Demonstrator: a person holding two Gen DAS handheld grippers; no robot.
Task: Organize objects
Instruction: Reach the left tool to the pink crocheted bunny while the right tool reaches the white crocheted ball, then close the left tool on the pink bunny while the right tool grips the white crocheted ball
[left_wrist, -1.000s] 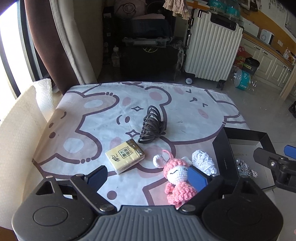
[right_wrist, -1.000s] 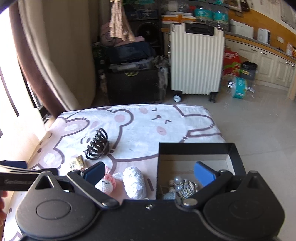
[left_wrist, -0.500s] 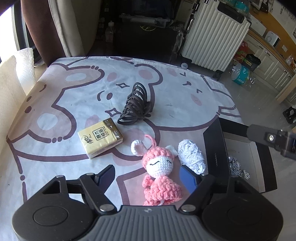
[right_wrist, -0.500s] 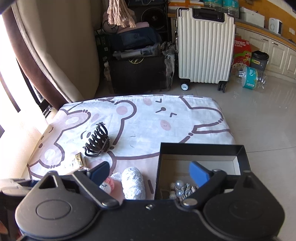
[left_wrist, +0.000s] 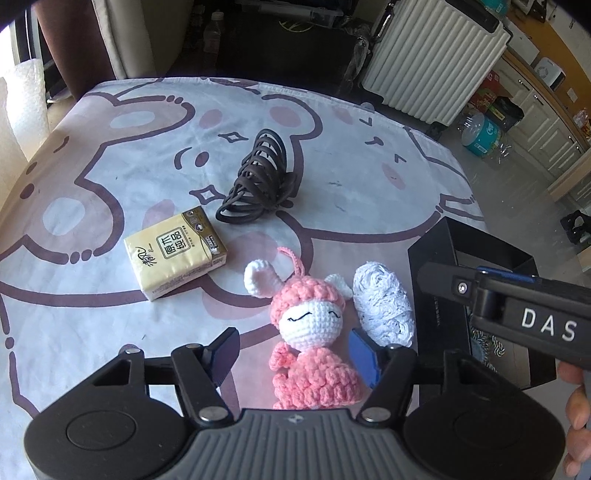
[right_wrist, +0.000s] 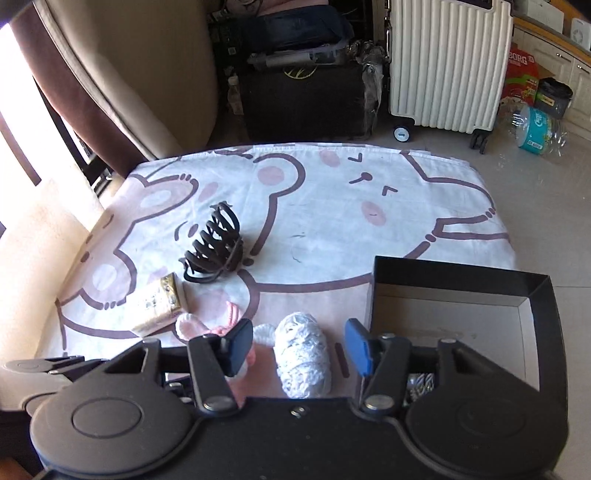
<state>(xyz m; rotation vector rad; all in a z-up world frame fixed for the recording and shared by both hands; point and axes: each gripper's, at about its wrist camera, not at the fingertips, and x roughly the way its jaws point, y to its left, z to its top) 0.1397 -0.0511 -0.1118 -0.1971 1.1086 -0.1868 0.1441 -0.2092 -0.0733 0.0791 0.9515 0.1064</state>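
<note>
Both claws have been narrowing, left claw straddling the pink crocheted bunny doll, right claw bracketing the white crocheted bundle, neither gripped yet, while the dark hair clip and yellow tissue pack wait outside the black box.

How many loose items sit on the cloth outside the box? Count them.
4: the tissue pack at left, the hair clip behind it, the pink doll in front, and the white yarn beside the box.
</note>
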